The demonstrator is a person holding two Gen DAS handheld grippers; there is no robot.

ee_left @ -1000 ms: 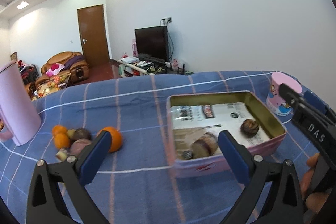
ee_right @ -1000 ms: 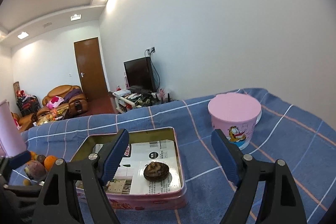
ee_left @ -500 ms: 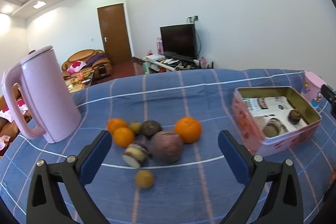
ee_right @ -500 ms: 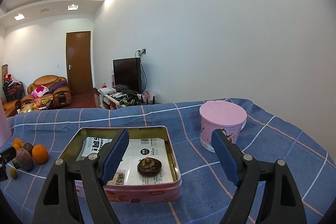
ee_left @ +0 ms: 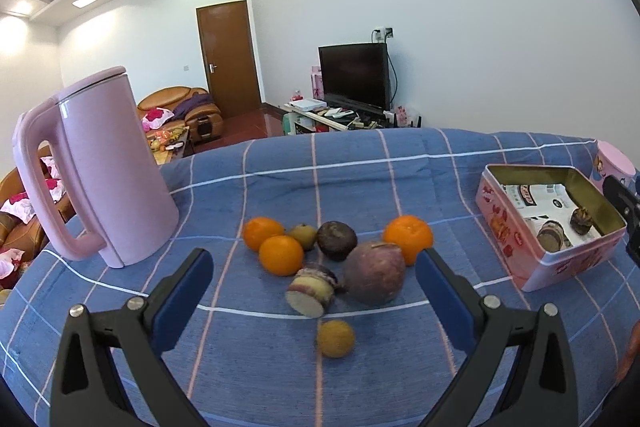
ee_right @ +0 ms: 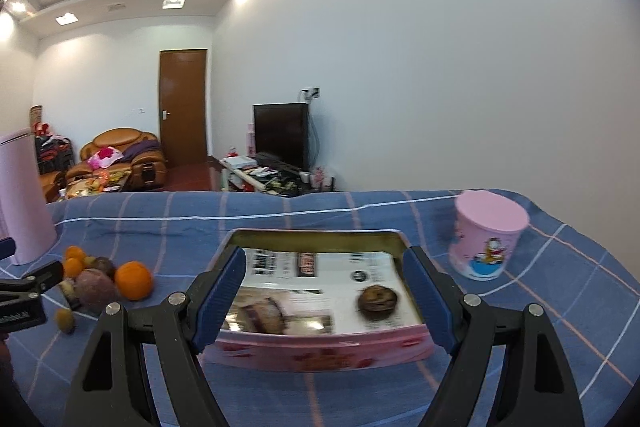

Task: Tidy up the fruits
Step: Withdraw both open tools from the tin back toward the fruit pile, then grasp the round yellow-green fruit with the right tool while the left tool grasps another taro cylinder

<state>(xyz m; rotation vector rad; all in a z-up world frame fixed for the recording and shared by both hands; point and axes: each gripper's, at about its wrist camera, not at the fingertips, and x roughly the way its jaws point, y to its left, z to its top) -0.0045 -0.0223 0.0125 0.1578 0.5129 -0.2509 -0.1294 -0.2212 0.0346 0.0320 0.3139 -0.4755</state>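
Note:
A cluster of fruit lies on the blue checked cloth: three oranges, a dark round fruit, a big purple fruit, a cut purple piece and a small yellow fruit. My left gripper stands open just in front of the cluster, nothing between its fingers. The pink tin holds a dark fruit and a cut piece on printed paper. My right gripper is open in front of the tin, touching nothing.
A tall pink kettle stands at the left of the cloth. A pink lidded tub sits right of the tin. The far table edge drops off toward a room with a TV and sofa.
The left gripper swung left from the tin to face the fruit cluster. The right view shifted so the tin sits centred between its fingers, and the tub moved to the right.

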